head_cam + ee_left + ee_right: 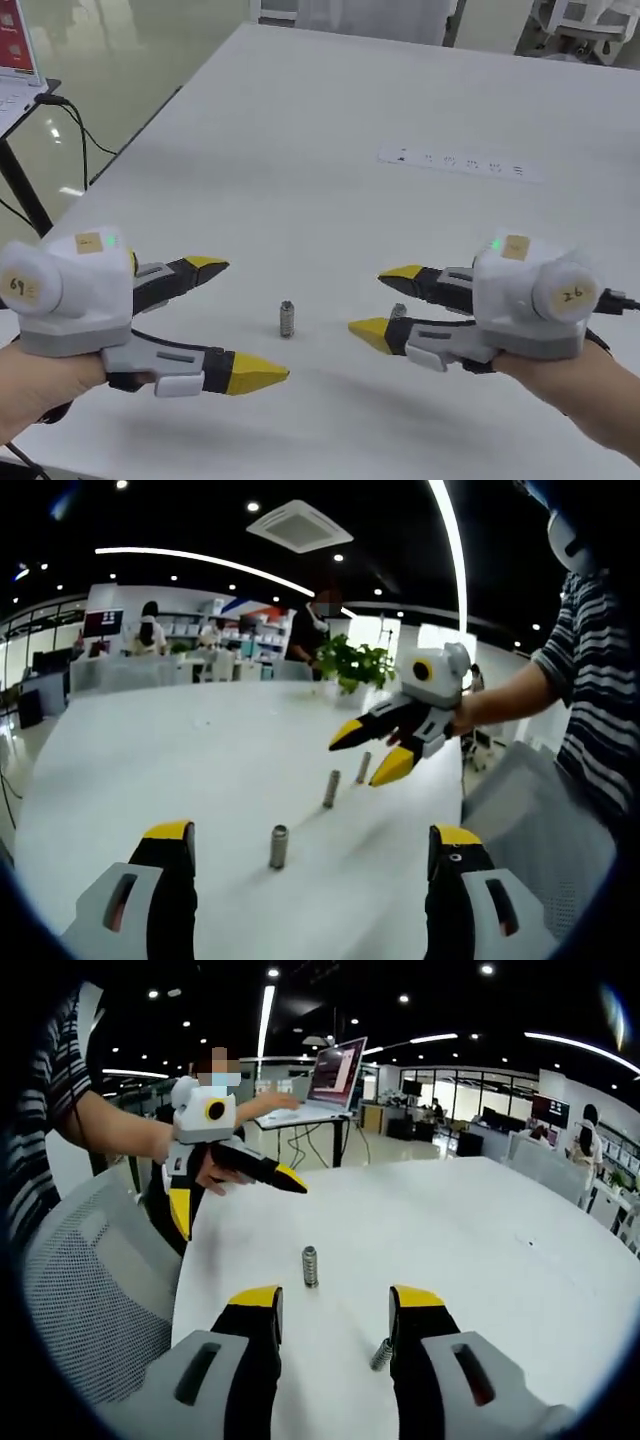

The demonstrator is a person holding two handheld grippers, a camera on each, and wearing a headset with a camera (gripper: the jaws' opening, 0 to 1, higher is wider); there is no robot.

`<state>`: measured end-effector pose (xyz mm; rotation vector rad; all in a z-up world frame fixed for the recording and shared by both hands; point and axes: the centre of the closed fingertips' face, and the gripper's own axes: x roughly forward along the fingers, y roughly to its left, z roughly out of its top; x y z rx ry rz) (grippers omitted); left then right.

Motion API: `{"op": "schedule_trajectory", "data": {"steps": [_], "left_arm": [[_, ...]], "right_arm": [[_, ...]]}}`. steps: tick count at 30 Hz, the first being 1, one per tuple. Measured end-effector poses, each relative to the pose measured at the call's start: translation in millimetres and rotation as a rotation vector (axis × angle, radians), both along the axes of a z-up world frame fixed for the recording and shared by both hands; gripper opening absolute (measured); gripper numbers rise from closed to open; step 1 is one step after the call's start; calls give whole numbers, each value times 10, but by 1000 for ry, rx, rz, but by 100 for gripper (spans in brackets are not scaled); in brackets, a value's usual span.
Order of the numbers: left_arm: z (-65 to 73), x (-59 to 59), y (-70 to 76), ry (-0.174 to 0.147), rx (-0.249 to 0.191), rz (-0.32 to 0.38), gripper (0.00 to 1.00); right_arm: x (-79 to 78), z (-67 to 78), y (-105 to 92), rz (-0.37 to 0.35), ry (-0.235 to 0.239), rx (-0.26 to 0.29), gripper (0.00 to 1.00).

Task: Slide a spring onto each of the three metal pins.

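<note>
A short ribbed metal pin stands upright on the white table between the two grippers. My left gripper is open, its yellow tips wide apart to the left of it. In the left gripper view three small upright metal pieces stand in a row: the nearest, a middle one and a far one. My right gripper is open, with a small metal piece between its jaws. The right gripper view has a spring-wrapped pin ahead and a tilted spring beside the right finger.
A row of small printed marks lies on the table farther back. A laptop on a stand and hanging cables are off the table's left edge. A mesh chair is behind the person.
</note>
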<state>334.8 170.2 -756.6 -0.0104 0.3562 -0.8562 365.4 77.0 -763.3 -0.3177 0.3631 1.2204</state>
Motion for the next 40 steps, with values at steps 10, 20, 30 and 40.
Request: {"op": "schedule_trajectory", "data": {"steps": [10,20,30,40], "left_arm": [[14,-7,-36,-4,4,-4,94],[5,-36,-59,0,4,-14,95],[1,-36,-23,0,13,-16,94],[-14,-28,17,10,21,-8,95]], "right_arm": [[-6,26,-443,-97,10,37,55],[-102,-9,-816,-167,36,66,67],[-114,-57,-1237,-250,68,64,75],[-143,-168,-1517,-326,101,65,86]]}}
